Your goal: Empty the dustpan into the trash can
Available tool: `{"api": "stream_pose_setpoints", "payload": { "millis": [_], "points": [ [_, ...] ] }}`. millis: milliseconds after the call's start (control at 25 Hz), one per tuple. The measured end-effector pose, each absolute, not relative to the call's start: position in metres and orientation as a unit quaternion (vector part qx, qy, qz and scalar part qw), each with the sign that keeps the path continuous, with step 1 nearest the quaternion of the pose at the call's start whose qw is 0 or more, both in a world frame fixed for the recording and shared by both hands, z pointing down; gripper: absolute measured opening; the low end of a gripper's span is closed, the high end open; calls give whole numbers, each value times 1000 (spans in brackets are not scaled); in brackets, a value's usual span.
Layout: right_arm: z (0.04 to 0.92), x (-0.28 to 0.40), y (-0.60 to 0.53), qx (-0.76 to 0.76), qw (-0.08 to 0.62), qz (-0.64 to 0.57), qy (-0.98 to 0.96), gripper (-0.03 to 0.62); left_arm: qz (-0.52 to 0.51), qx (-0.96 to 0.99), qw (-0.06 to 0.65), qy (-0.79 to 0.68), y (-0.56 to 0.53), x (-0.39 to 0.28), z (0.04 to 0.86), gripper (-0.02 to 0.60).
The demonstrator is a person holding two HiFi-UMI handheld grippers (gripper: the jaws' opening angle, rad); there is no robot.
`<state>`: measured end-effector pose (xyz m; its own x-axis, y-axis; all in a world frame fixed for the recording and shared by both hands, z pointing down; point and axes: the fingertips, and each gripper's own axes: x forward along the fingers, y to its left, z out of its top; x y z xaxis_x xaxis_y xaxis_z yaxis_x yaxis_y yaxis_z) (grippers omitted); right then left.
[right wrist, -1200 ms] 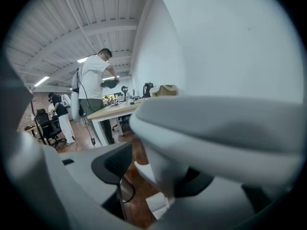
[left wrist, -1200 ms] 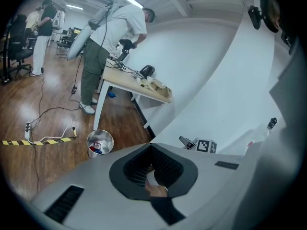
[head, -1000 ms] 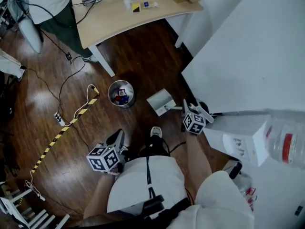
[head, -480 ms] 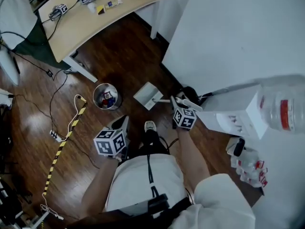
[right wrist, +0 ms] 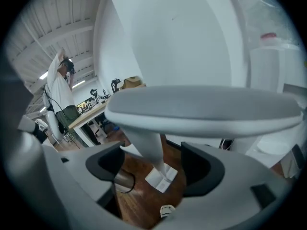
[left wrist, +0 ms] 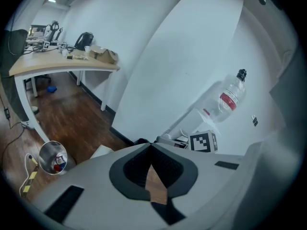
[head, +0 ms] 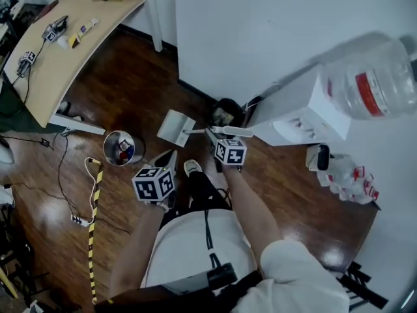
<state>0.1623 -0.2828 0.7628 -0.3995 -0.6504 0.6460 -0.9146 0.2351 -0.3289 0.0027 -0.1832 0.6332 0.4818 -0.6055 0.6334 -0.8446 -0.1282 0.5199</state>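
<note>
Wood floor point(head: 130, 96): trash can point(head: 119, 147) at left, upright, scraps inside. Left gripper point(head: 165, 161) beside it, jaws pressed together, empty. Dustpan point(head: 174, 128) on floor just right of can. Its long handle point(head: 236, 132) runs rightward, up between right gripper point(head: 218, 137) jaws, which are spread, have just been opening and are not pinching. Right hand nearer handle.

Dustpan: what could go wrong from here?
1. The jaws of the right claw have just been opening; the dustpan handle stands between them ungripped, so the dustpan could tip or drop.
2. The dustpan is beside the trash can, not over it, so anything in it may spill onto the wood floor.
</note>
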Motion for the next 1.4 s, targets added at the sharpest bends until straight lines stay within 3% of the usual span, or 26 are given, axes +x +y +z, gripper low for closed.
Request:
{"api": "stream_pose_setpoints", "payload": {
  "millis": [520, 1400],
  "points": [
    [773, 203, -257, 515, 180, 356, -759, 396, 151, 747, 453, -463, -179, 39, 642, -11],
    [752, 148, -269, 424, 180, 323, -827, 413, 134, 707, 476, -505, -163, 17, 657, -11]
  ]
}}
